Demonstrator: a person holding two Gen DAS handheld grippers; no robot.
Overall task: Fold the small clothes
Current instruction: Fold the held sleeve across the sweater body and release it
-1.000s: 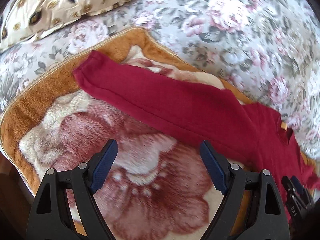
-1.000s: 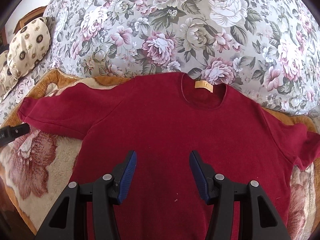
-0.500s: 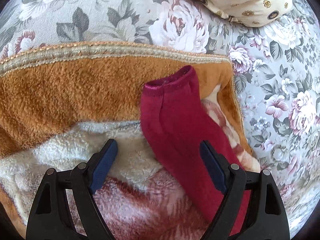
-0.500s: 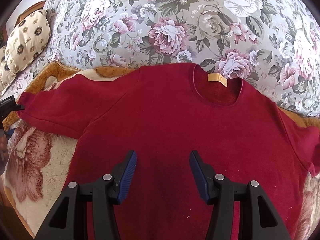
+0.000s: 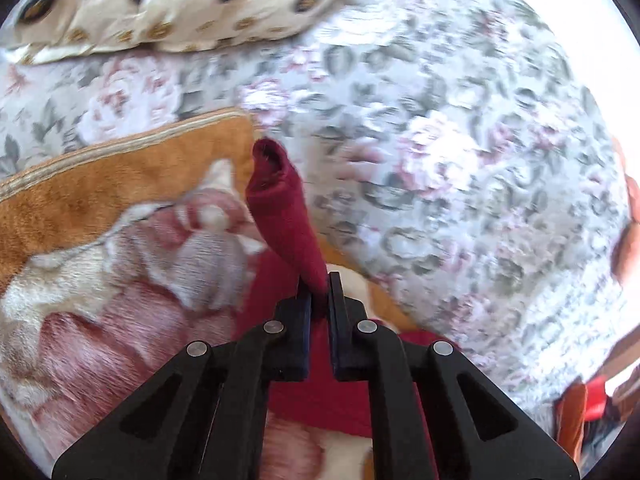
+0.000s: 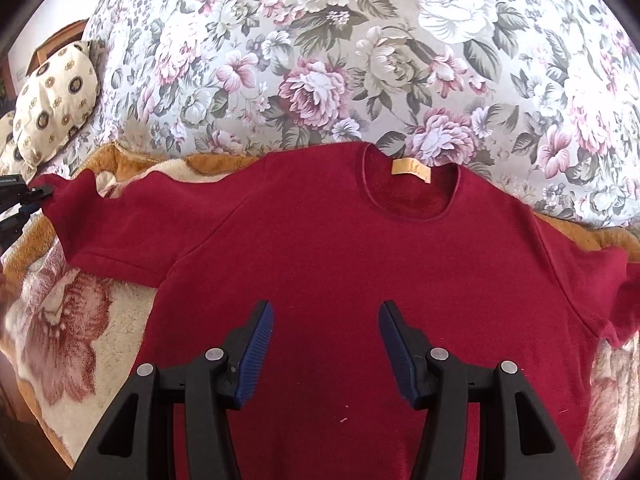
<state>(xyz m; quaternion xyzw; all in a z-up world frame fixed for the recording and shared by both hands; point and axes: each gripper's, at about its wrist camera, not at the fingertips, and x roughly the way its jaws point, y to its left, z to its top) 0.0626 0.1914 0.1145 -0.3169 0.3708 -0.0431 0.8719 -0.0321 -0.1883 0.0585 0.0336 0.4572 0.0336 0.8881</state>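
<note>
Your left tongs (image 5: 319, 286) are pinched on the end of the sweater's sleeve (image 5: 282, 208), which stands up ahead of the tips with its cuff opening pointing away from you. Your right tongs (image 6: 326, 316) are spread wide and hold nothing; they hover over the middle of the sweater's (image 6: 360, 264) body, with the collar and its yellow label (image 6: 411, 169) straight ahead of them. The sweater lies face up on the plush blanket (image 6: 72, 312), which sits on the flowered bedspread (image 6: 320, 60); a patterned pillow (image 6: 52, 108) is far off to the left of the right tongs. Judging by this, you are at the very start: the body is flat and unfolded, the other sleeve (image 6: 592, 280) lies out to the right, and only this first sleeve is gripped. Both sleeves and the body fold are left to do.
</note>
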